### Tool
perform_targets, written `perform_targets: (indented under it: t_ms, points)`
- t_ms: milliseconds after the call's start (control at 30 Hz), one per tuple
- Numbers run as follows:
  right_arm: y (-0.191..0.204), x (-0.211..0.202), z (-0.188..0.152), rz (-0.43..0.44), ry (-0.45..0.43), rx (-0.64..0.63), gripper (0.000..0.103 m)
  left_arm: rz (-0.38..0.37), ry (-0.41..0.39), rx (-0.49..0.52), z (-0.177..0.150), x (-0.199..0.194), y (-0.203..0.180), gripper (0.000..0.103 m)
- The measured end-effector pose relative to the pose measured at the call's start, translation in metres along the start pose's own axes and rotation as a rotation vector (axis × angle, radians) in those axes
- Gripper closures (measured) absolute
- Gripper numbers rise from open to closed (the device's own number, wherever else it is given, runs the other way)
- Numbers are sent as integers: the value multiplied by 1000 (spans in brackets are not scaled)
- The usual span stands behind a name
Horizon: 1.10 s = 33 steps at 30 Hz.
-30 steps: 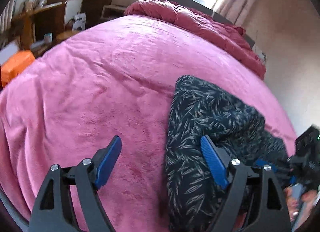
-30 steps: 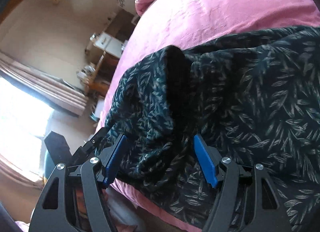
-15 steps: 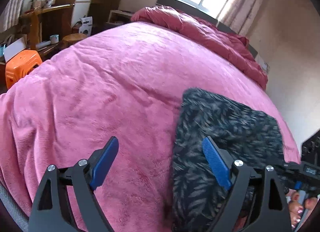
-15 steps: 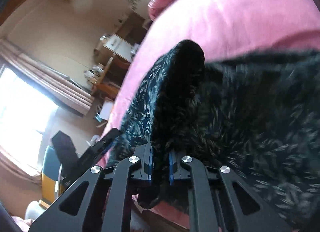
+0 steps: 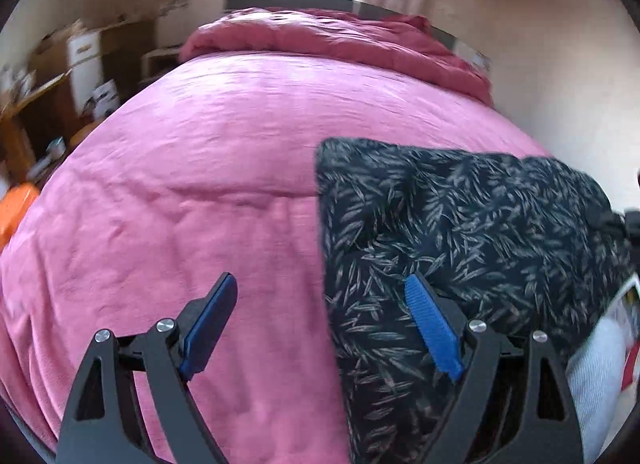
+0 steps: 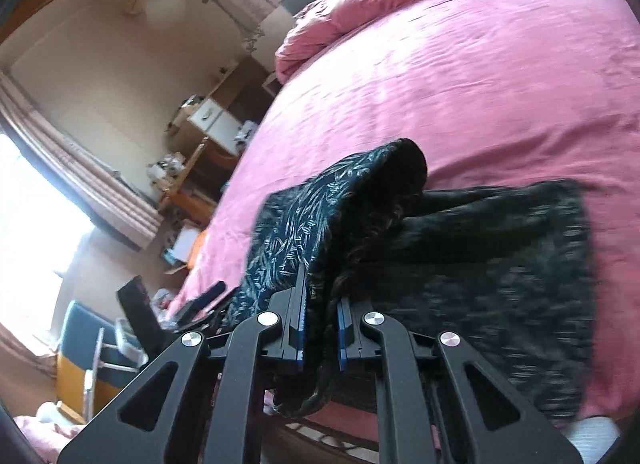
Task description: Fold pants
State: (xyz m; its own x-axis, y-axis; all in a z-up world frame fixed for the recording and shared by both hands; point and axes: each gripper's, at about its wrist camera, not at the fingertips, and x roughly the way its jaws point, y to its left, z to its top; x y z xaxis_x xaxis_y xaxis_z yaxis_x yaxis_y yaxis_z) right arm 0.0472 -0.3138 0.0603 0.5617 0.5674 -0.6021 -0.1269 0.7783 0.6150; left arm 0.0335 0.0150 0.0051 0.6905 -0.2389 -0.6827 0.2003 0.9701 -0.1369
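On the pink bed [image 6: 500, 76], right gripper [image 6: 320, 328] fingers now pinching the pants [image 6: 460, 264], formerly apart; left gripper [image 5: 324, 320] wide.

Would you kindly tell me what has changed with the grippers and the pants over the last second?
The right gripper closed on a bunched edge of the pants and lifted it off the pink blanket. The left gripper stayed open, holding nothing, one finger over the pants. The rest of the pants still lies on the bed.
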Motion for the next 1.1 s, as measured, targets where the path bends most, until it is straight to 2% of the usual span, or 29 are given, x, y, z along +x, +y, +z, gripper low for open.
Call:
perform_targets:
  t_ms: [167,267,467,567,667,700,733,767,800,900,1033,1067,1100]
  points:
    - [-36,-21,1,-89,-10,37,93,-8,44,141,-1,9,-47,17]
    - [-59,-30,-2,-124,-11,81,93,-11,69,186,-4,15,-66,17]
    - [-89,-41,-4,-168,-57,144,102,-8,81,194,-1,17,-80,17]
    - [-94,-36,-9,-128,-56,188,102,-3,86,194,-4,19,-84,17]
    - [-101,-31,-11,-153,-54,236,101,0,78,182,-9,16,-79,17]
    - [-104,-29,-11,-132,-46,260,98,5,68,164,-10,12,-76,17]
    - [-108,-29,-13,-93,-38,296,91,10,56,144,-11,9,-73,17]
    - [-111,-30,-15,-75,-39,321,57,7,42,120,-12,5,-67,17]
    - [-113,-32,-17,-73,-49,336,35,2,34,102,-13,4,-63,17]
    - [-103,-34,-22,-44,-41,297,34,11,19,61,-13,1,-52,17]
    - [-82,-18,-26,-119,53,175,38,8,55,66,-15,12,-51,16]
    - [-78,-11,-27,-155,76,151,44,9,62,74,-17,15,-53,16]
    - [-75,-3,-28,-196,95,127,60,14,67,87,-19,18,-55,16]
